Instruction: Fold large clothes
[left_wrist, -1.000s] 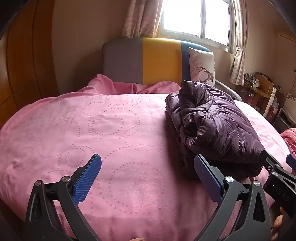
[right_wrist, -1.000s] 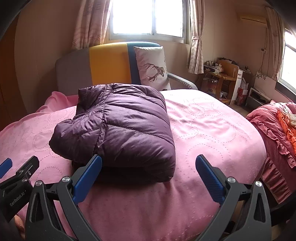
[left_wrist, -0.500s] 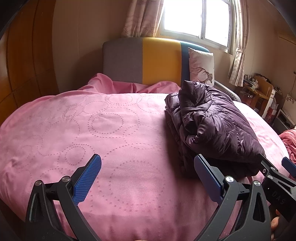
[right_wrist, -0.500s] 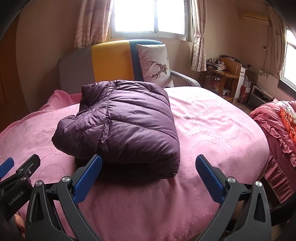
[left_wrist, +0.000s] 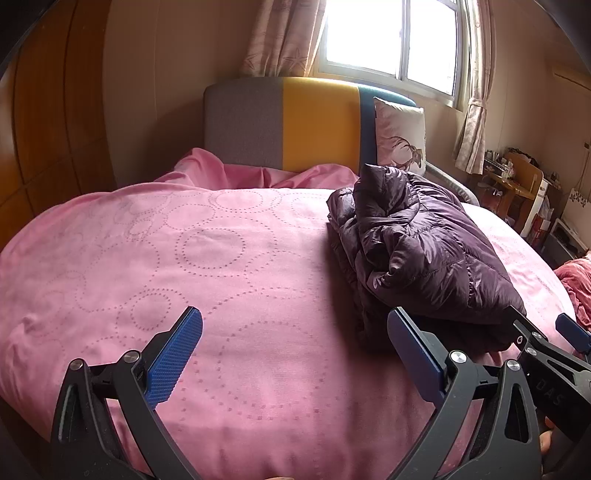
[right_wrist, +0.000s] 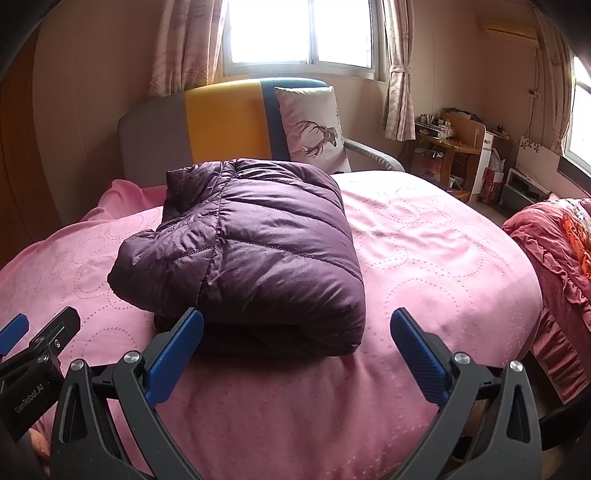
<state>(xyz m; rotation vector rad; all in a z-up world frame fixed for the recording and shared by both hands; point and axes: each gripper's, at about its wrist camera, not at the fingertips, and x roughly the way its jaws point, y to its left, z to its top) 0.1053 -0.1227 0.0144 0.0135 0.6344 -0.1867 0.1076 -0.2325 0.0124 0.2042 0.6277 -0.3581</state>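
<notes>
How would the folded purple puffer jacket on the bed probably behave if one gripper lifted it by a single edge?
The purple puffer jacket looks puffy and quilted, so probably light and floppy. Its loose folds would likely fall open. The shiny fabric seems slippery, so blue pads might slide.

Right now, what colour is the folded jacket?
Dark purple jacket, quilted; clearest in the right wrist view.

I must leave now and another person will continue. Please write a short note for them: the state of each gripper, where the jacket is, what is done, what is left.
Left gripper: open, holding nothing, over bare pink bedspread.
Right gripper: open, holding nothing, just in front of the jacket.
Purple puffer jacket: folded into a thick bundle on the bed, one rounded part bulging out on its left side.
Done: the fold looks finished.
Left: maybe tuck in the bulge.
</notes>
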